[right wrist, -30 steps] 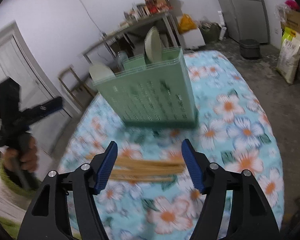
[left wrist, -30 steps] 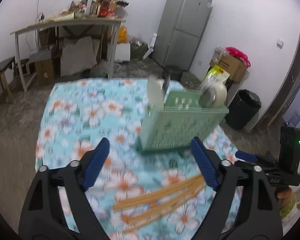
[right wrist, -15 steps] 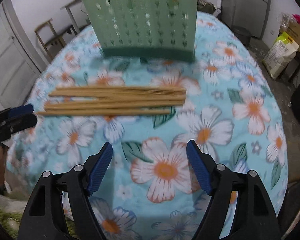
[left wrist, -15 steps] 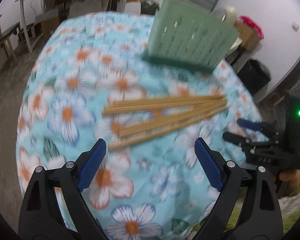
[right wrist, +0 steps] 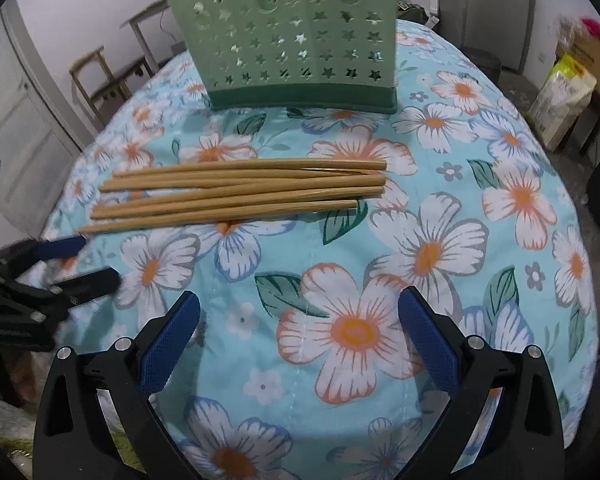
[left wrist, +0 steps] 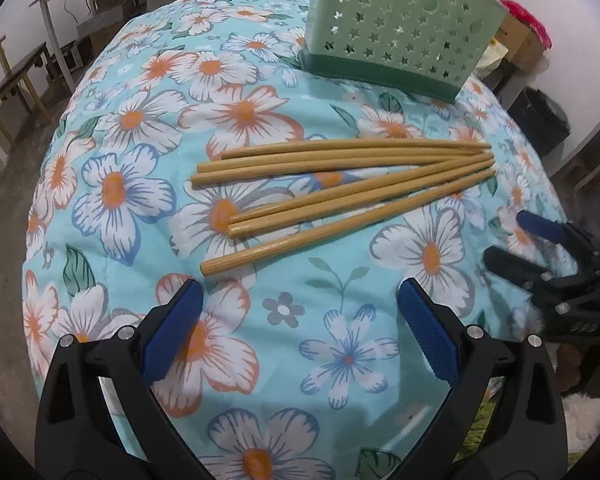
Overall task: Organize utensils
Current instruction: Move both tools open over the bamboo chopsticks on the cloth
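Observation:
Several wooden chopsticks [left wrist: 340, 188] lie side by side on the floral tablecloth [left wrist: 132, 184]; they also show in the right wrist view [right wrist: 240, 192]. A green perforated utensil holder [left wrist: 396, 36] stands behind them, seen too in the right wrist view [right wrist: 292, 40]. My left gripper [left wrist: 300, 320] is open and empty, hovering in front of the chopsticks. My right gripper [right wrist: 300, 324] is open and empty, also short of them. Each gripper shows in the other's view, the right one [left wrist: 540, 256] and the left one [right wrist: 76, 260].
The round table's cloth [right wrist: 440, 240] drops off at the edges. Around it stand a bench [left wrist: 12, 80], a side table [left wrist: 80, 8], a black bin [left wrist: 540, 116], boxes and a bag [right wrist: 564, 92].
Both grippers have tilted down and moved back toward the table's near side. The chopsticks now lie farther ahead of the fingers and the holder sits higher in both views.

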Tool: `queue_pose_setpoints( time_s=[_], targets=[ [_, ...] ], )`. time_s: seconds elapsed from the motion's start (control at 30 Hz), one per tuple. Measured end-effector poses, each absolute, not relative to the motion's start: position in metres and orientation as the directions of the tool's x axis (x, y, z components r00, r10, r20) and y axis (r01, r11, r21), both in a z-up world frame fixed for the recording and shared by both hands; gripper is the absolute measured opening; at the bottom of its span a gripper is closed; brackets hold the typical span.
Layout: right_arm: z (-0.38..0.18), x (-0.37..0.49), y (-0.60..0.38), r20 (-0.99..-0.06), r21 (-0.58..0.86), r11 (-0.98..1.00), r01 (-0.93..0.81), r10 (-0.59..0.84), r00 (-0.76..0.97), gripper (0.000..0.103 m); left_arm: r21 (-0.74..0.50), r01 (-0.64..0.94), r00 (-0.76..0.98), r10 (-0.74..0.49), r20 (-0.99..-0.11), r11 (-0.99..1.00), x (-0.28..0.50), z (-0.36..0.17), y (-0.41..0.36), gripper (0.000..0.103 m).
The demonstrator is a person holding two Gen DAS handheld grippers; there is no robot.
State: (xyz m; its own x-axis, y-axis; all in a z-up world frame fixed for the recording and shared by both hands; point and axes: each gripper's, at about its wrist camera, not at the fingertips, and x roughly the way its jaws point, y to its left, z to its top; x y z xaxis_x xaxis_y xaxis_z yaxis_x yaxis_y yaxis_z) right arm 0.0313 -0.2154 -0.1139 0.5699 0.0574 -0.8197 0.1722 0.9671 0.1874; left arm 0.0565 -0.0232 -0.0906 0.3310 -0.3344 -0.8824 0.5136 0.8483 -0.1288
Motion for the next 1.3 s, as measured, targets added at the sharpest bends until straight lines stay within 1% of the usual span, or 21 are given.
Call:
queue_pose_setpoints(
  time_s=[0.13, 0.23, 0.33, 0.57, 0.73, 0.83, 0.9, 0.97, 1.0, 1.03, 1.07, 1.1, 1.13, 1.2, 1.23, 1.3],
  targets=[
    [-0.115, 0.018, -0.231, -0.760, 0.322, 0.927, 0.191, 0.133, 0.636, 0.097, -0.102, 0.516, 0.347, -0.316, -0.883, 0.851, 0.054, -0.092, -0.026, 0.095],
    [-0.117, 0.008, -0.238, -0.724, 0.383, 0.902, 0.197, 0.161, 0.671, 0.097, -0.142, 0.506, 0.345, -0.350, -0.871, 0.851, 0.055, -0.091, -0.021, 0.095],
    [-0.118, 0.005, -0.235, -0.707, 0.400, 0.895, 0.196, 0.165, 0.688, 0.097, -0.220, 0.485, 0.335, -0.413, -0.847, 0.846, 0.058, -0.089, -0.010, 0.095],
    [-0.116, 0.000, -0.237, -0.686, 0.435, 0.878, 0.200, 0.180, 0.705, 0.097, -0.329, 0.476, 0.323, -0.510, -0.797, 0.816, 0.061, -0.089, 0.005, 0.095],
    [-0.114, 0.006, -0.234, -0.725, 0.400, 0.895, 0.200, 0.176, 0.666, 0.097, -0.367, 0.484, 0.313, -0.549, -0.775, 0.794, 0.062, -0.088, 0.011, 0.095],
    [-0.112, 0.009, -0.237, -0.735, 0.420, 0.884, 0.206, 0.198, 0.648, 0.097, -0.381, 0.512, 0.334, -0.588, -0.737, 0.769, 0.057, -0.078, 0.016, 0.095],
    [-0.110, 0.010, -0.243, -0.735, 0.450, 0.867, 0.214, 0.224, 0.639, 0.094, -0.364, 0.565, 0.362, -0.619, -0.697, 0.740, 0.050, -0.067, 0.016, 0.095],
    [-0.106, 0.011, -0.248, -0.731, 0.466, 0.857, 0.219, 0.234, 0.641, 0.083, -0.343, 0.614, 0.373, -0.644, -0.668, 0.711, 0.045, -0.057, 0.013, 0.095],
    [-0.105, 0.012, -0.250, -0.729, 0.472, 0.853, 0.220, 0.238, 0.642, 0.080, -0.329, 0.643, 0.374, -0.658, -0.653, 0.692, 0.043, -0.052, 0.009, 0.095],
    [-0.103, 0.013, -0.253, -0.725, 0.482, 0.847, 0.226, 0.240, 0.645, 0.074, -0.316, 0.664, 0.372, -0.667, -0.646, 0.677, 0.043, -0.049, 0.004, 0.094],
    [-0.101, 0.014, -0.256, -0.724, 0.486, 0.842, 0.234, 0.238, 0.647, 0.071, -0.293, 0.693, 0.364, -0.670, -0.647, 0.659, 0.043, -0.047, -0.005, 0.087],
    [-0.099, 0.015, -0.257, -0.722, 0.489, 0.840, 0.236, 0.238, 0.650, 0.070, -0.267, 0.711, 0.360, -0.663, -0.657, 0.651, 0.043, -0.047, -0.013, 0.075],
    [-0.097, 0.016, -0.259, -0.719, 0.492, 0.837, 0.238, 0.237, 0.653, 0.068, -0.239, 0.728, 0.357, -0.652, -0.668, 0.643, 0.043, -0.047, -0.022, 0.071],
    [-0.093, 0.017, -0.261, -0.714, 0.496, 0.834, 0.240, 0.236, 0.659, 0.065, -0.181, 0.768, 0.349, -0.639, -0.685, 0.614, 0.043, -0.050, -0.039, 0.057],
    [-0.090, 0.018, -0.262, -0.709, 0.502, 0.831, 0.239, 0.237, 0.664, 0.064, -0.149, 0.789, 0.345, -0.632, -0.694, 0.595, 0.041, -0.052, -0.048, 0.054],
    [-0.087, 0.018, -0.264, -0.701, 0.509, 0.827, 0.240, 0.237, 0.672, 0.063, -0.076, 0.826, 0.345, -0.608, -0.716, 0.558, 0.037, -0.057, -0.065, 0.044]
  ],
)
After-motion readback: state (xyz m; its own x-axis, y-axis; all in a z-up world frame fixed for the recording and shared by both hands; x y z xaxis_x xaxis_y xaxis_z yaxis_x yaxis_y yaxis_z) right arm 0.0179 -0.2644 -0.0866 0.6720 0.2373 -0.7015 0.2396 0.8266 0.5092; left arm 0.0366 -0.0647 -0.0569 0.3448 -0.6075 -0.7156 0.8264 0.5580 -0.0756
